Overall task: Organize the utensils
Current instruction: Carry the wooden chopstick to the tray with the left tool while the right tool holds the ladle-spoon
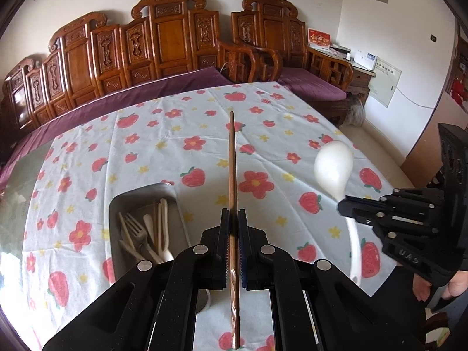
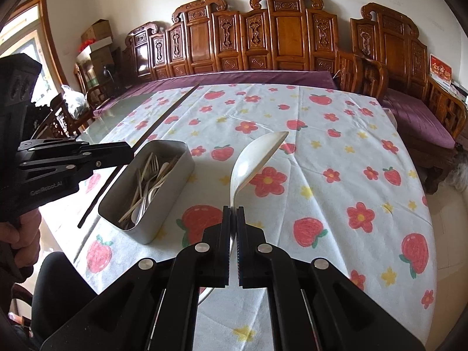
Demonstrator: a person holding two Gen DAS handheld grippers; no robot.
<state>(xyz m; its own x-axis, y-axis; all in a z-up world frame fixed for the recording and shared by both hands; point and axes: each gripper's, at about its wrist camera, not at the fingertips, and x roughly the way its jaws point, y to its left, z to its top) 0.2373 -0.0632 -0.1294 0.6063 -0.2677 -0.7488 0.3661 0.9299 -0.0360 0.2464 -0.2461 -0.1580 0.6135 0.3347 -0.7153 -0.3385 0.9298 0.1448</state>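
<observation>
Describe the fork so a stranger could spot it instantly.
On the strawberry-print tablecloth stands a metal tin beside the left gripper. The fork lies in it, the only tined metal piece among pale spoons.

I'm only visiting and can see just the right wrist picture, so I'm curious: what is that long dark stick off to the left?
Observer: It is a reddish-brown chopstick. Its thick end has a carved spiral pattern.
Visitor: Is it really clamped?
Observer: Yes. Seen from above, the left gripper has its pads pressed on the chopstick from both sides.
Visitor: And the handle of the spoon in front of me?
Observer: The spoon has a long handle that curves down well past the right gripper and hangs free.
</observation>
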